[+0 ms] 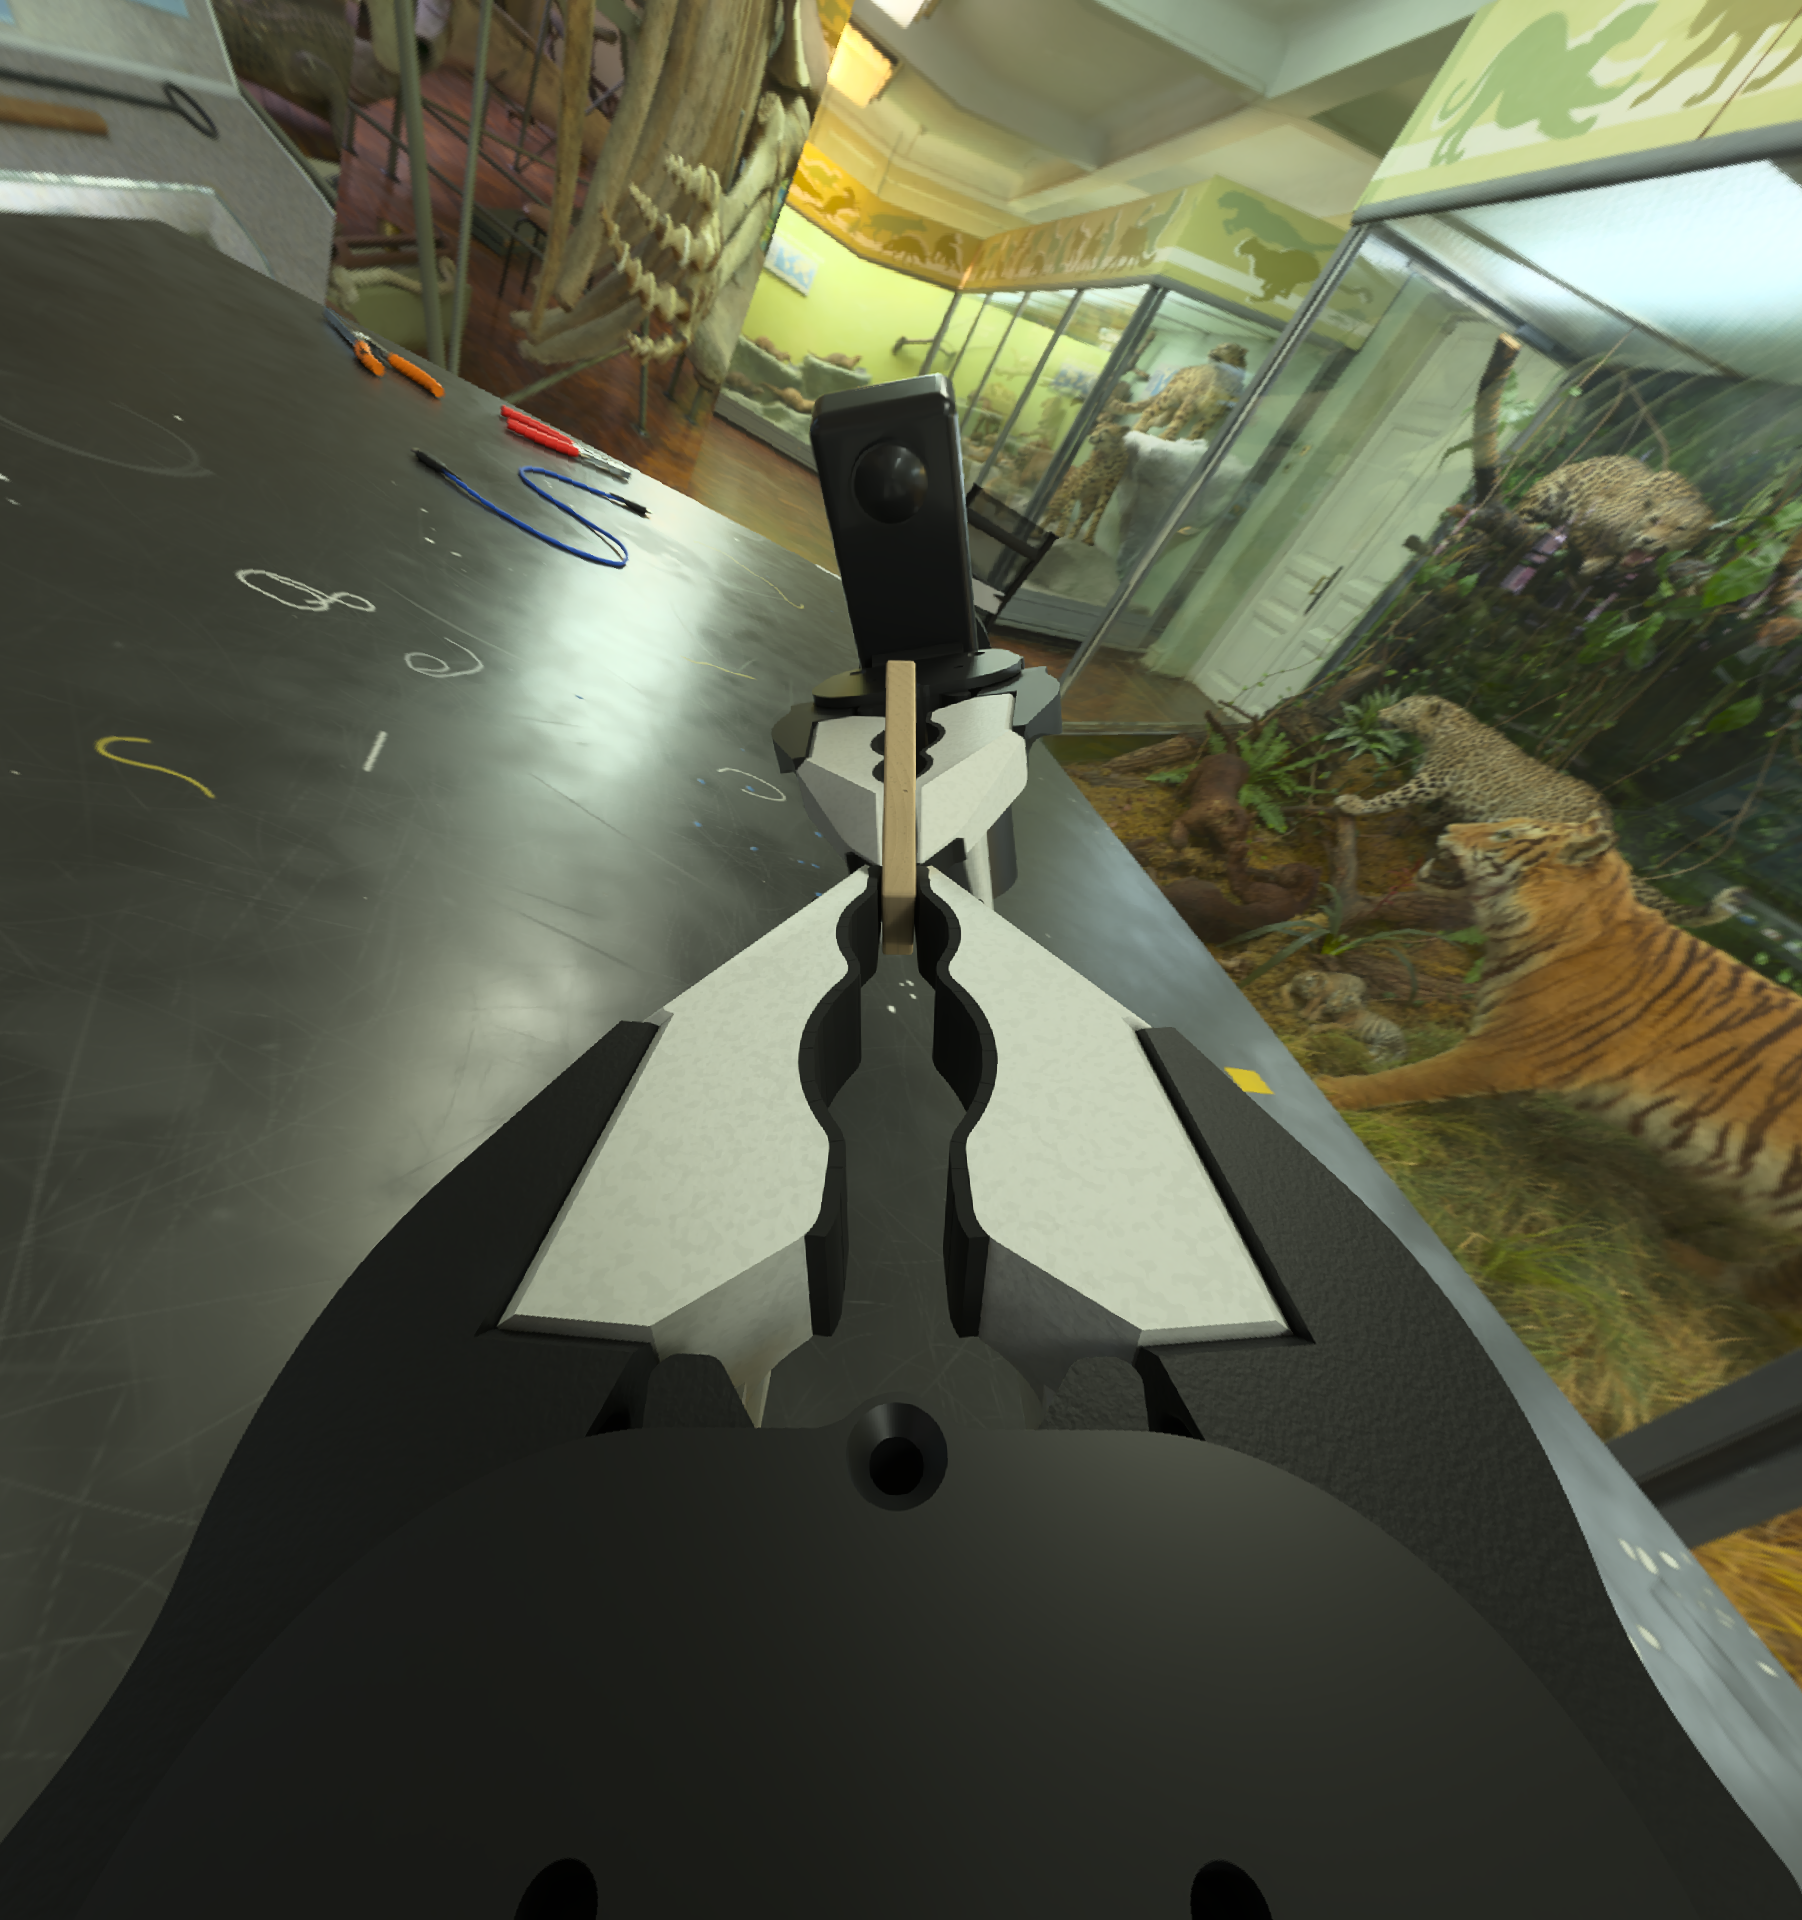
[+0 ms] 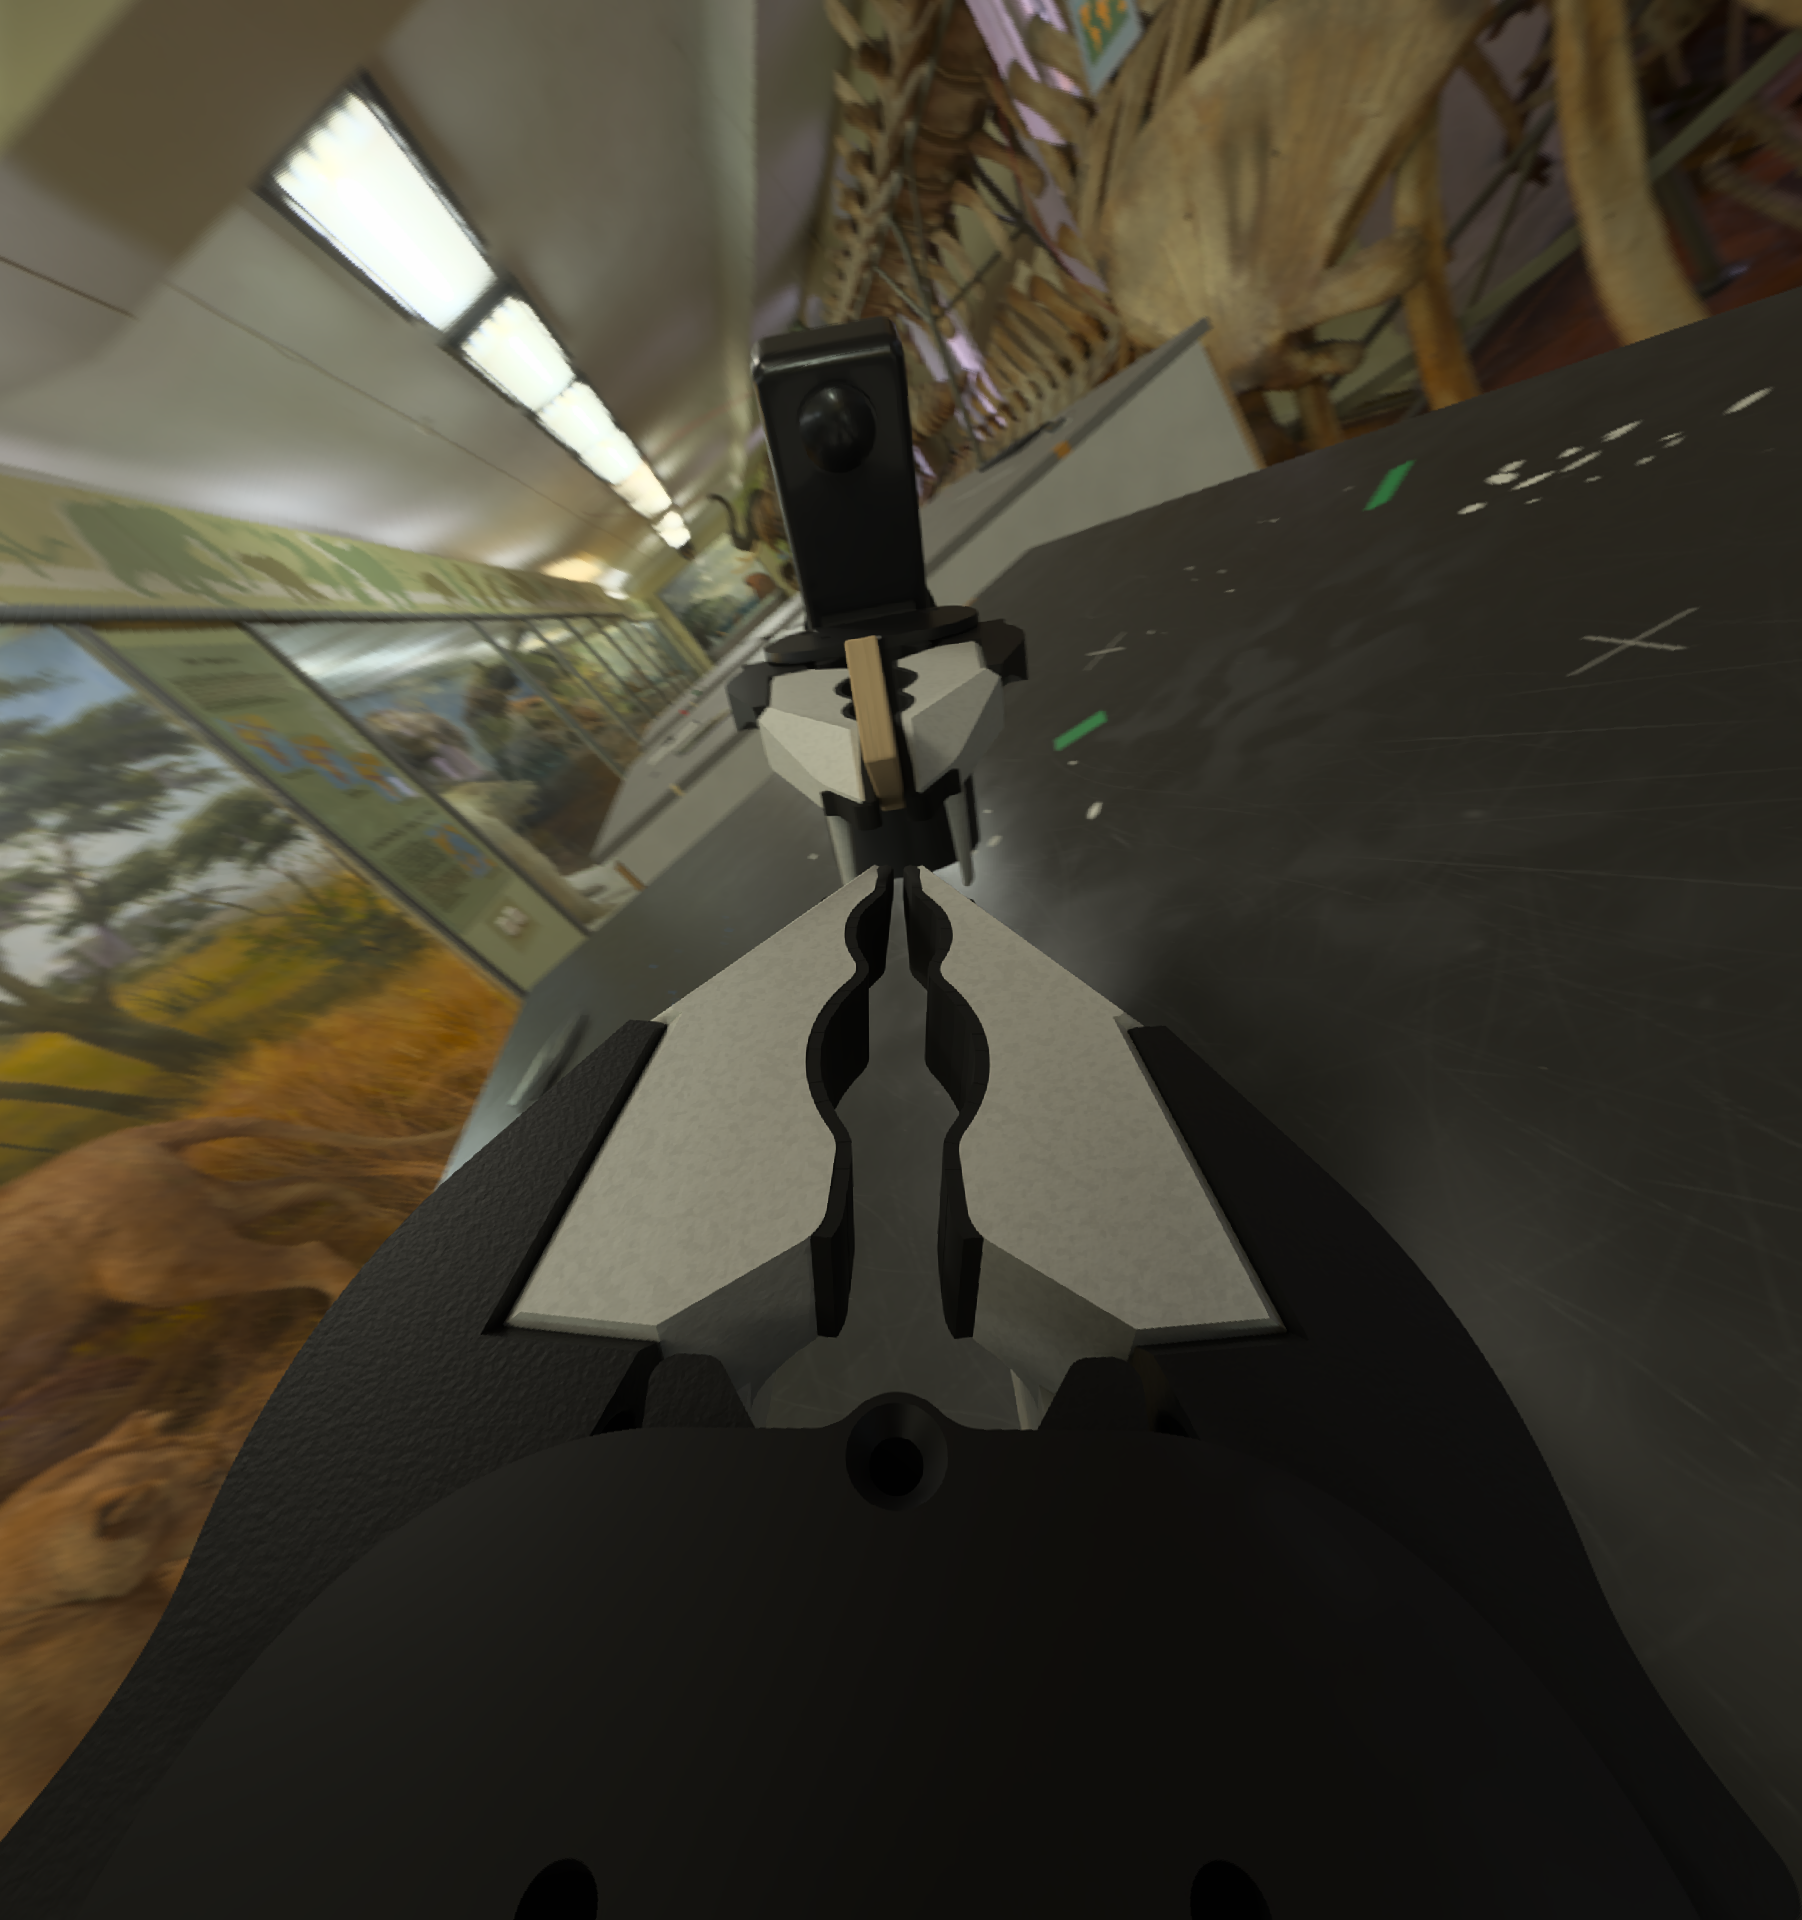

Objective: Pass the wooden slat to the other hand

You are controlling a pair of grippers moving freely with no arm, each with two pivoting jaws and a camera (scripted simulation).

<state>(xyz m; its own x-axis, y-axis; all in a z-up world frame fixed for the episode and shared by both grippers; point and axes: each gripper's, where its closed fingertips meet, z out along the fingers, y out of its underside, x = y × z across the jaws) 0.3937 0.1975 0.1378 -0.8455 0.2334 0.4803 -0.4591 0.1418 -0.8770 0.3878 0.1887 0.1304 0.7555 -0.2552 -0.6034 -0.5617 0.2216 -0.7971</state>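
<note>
The two grippers face each other tip to tip above the dark bench [image 1: 253, 935]. The left gripper [image 1: 898, 914] pinches the wooden slat [image 1: 899, 800] at its fingertips, so the slat's length stays free for a second hold. The right gripper [image 2: 895, 883] looks nearly pressed together and seemingly empty, though the slat may reach it. The bench edge runs close alongside; open air lies all around.

A dark scratched table [image 1: 253, 935] carries chalk scribbles and a yellow squiggle [image 1: 154, 767]. Near its far edge lie a looped blue wire [image 1: 564, 514], red-handled pliers [image 1: 554, 434] and orange-handled pliers [image 1: 398, 366], all apart from one another. Two green strips [image 2: 1080, 729] lie flat on the tabletop.
</note>
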